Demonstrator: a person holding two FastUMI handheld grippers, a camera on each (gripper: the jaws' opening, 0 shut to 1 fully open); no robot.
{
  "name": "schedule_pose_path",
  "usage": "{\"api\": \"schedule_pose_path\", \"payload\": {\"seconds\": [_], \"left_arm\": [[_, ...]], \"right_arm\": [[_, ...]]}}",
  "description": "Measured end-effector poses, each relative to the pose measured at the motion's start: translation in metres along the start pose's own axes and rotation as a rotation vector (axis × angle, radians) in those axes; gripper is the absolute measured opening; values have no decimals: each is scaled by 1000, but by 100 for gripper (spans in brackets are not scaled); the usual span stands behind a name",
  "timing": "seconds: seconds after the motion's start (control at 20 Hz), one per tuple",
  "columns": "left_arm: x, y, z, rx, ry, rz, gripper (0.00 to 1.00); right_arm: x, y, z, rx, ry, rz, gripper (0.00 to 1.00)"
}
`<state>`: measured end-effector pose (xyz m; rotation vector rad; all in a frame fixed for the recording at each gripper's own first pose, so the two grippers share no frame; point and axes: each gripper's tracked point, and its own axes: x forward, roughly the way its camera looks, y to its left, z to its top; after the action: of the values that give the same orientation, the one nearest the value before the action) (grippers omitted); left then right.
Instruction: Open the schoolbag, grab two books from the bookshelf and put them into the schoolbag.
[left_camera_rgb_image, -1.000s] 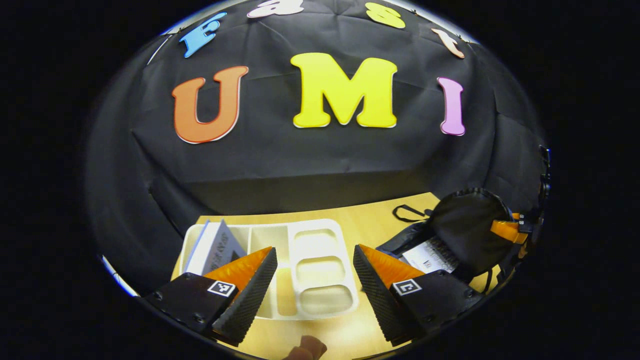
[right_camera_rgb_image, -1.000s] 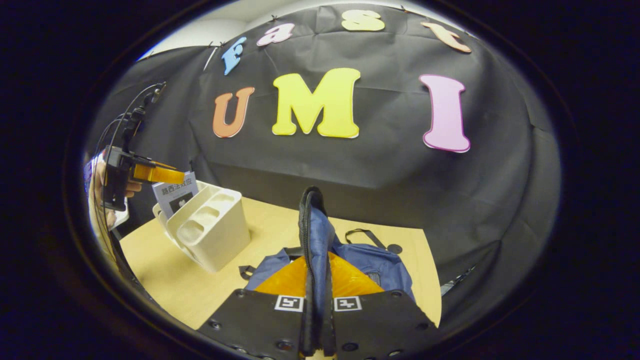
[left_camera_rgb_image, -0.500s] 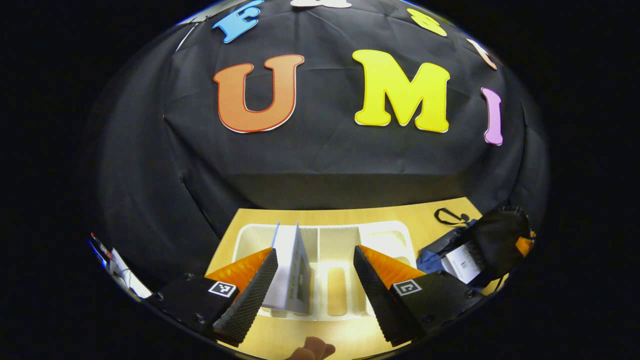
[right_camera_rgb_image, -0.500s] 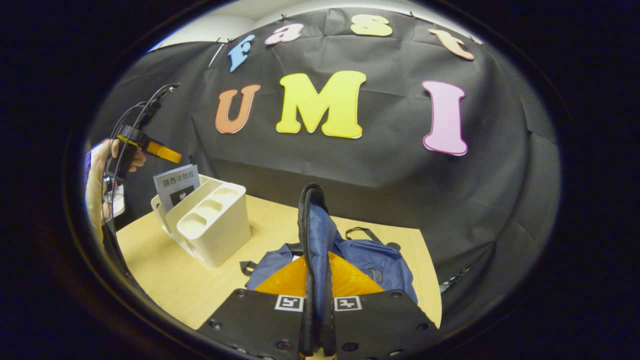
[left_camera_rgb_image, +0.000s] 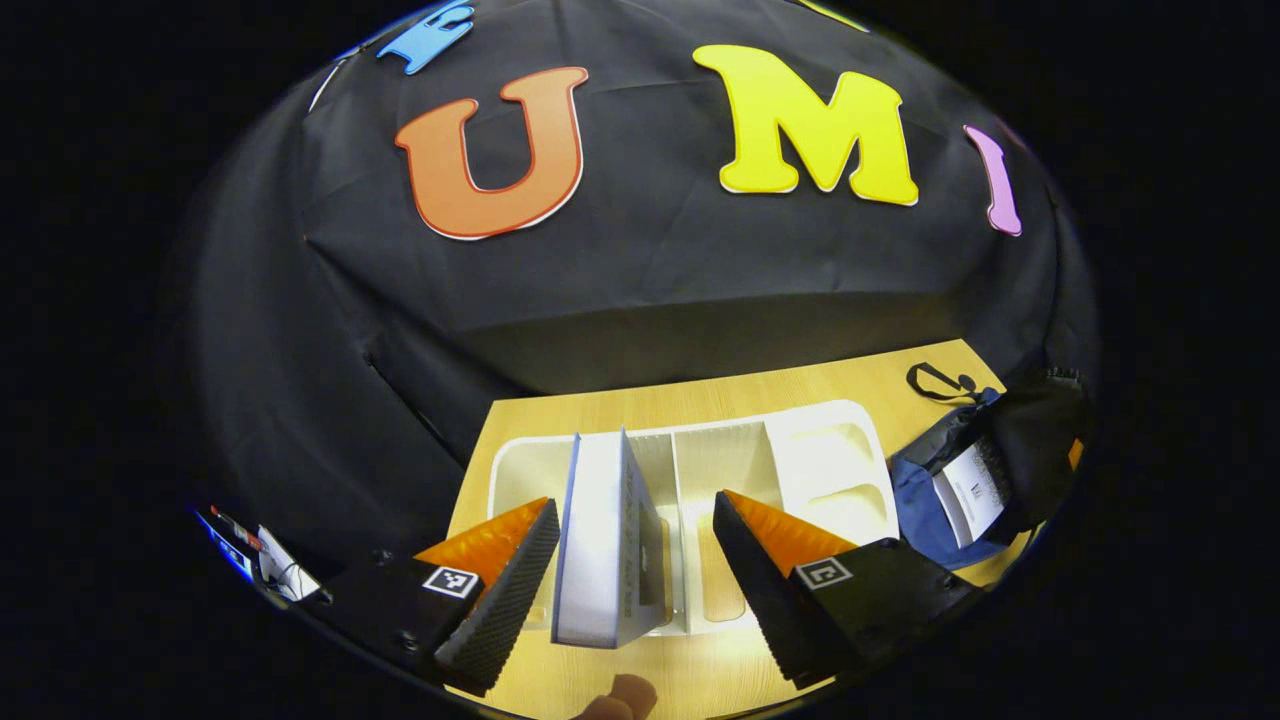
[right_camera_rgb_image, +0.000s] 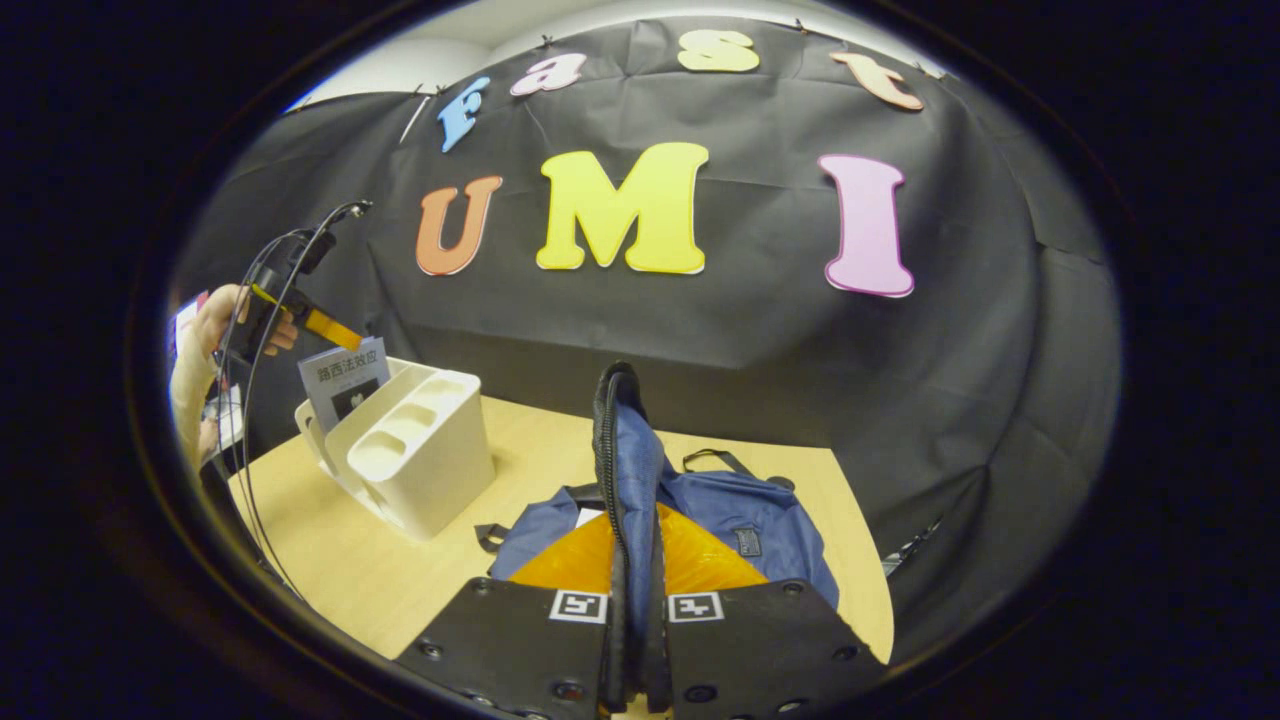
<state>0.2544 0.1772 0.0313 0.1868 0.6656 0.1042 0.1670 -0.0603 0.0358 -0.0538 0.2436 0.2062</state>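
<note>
My left gripper (left_camera_rgb_image: 630, 560) hung wide open astride the book (left_camera_rgb_image: 605, 540) in the bookshelf (left_camera_rgb_image: 820, 450); my right gripper (right_camera_rgb_image: 632, 600) pinched the schoolbag (right_camera_rgb_image: 625, 450) flap, bag at three o'clock.

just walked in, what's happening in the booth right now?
A person is packing a schoolbag on the wooden table. The right gripper is shut on the bag's flap, holding it up so the bag is open; one book already lies inside. The left gripper is open, its fingers on either side of the second book, which stands in the white bookshelf, not yet clamped.
</note>
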Motion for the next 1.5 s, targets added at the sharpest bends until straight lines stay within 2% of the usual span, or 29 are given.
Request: {"api": "schedule_pose_path", "payload": {"seconds": [0.1, 0.15, 0.4, 0.6, 0.7, 0.75, 0.95, 1.05, 1.1, 1.15, 1.25, 1.35, 1.4, 1.5], "left_arm": [[7, 15, -3, 7, 16, 54, 98], [10, 19, -4, 7, 20, 55, 98], [30, 8, -35, -31, 142, -26, 97], [43, 2, -54, -51, 223, -68, 79], [47, 1, -59, -56, 246, -57, 55], [46, 3, -58, -50, 240, -56, 50], [45, 8, -52, -67, 190, -36, 48], [40, 17, -47, -66, 169, 7, 48], [35, 15, -45, -64, 162, 4, 51], [31, 14, -45, -63, 170, 4, 47], [22, 6, -55, -74, 234, 10, 47], [7, -5, -64, -80, 306, -15, 47], [-2, -10, -65, -75, 328, -18, 51], [-23, -6, -58, -43, 322, 9, 47]], "right_arm": [[1, 5, -4, -11, 7, 9, 7], [1, 6, -5, -18, 10, 13, 7], [7, 11, -8, -16, 27, 22, 8], [11, 15, -10, -16, 37, 29, 8], [12, 17, -11, -18, 39, 34, 8], [13, 17, -13, -18, 42, 36, 8], [18, 18, -15, -13, 50, 48, 7], [20, 17, -16, -4, 55, 53, 7], [21, 17, -16, 2, 57, 58, 8], [23, 17, -16, 6, 59, 61, 8], [26, 15, -15, 12, 59, 60, 8], [26, 13, -14, 9, 56, 61, 8], [26, 12, -13, 9, 52, 62, 8], [28, 12, -11, 18, 43, 73, 8]]}}
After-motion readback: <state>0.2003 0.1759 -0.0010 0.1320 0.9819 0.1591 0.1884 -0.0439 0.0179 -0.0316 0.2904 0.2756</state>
